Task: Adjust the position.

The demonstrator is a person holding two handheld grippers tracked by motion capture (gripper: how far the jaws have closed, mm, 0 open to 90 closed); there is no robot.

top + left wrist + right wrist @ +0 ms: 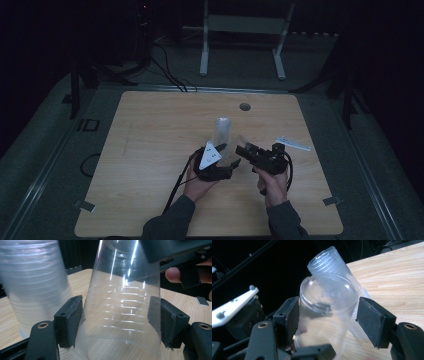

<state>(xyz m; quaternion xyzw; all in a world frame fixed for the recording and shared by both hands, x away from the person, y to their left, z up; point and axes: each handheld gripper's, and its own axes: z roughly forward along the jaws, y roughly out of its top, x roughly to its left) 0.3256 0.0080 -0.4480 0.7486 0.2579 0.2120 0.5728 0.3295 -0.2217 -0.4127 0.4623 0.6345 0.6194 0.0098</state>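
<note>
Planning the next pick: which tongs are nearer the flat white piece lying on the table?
Right. The right tongs sit just left of the white piece; the left tongs are farther left, beyond them.

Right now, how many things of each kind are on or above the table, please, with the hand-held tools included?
Single clear cup: 1
Stack of clear cups: 1 (how many cups it holds cannot be told)
Pale flat strip: 1
Tools: 2, the left tool and the right tool
Total: 5
</note>
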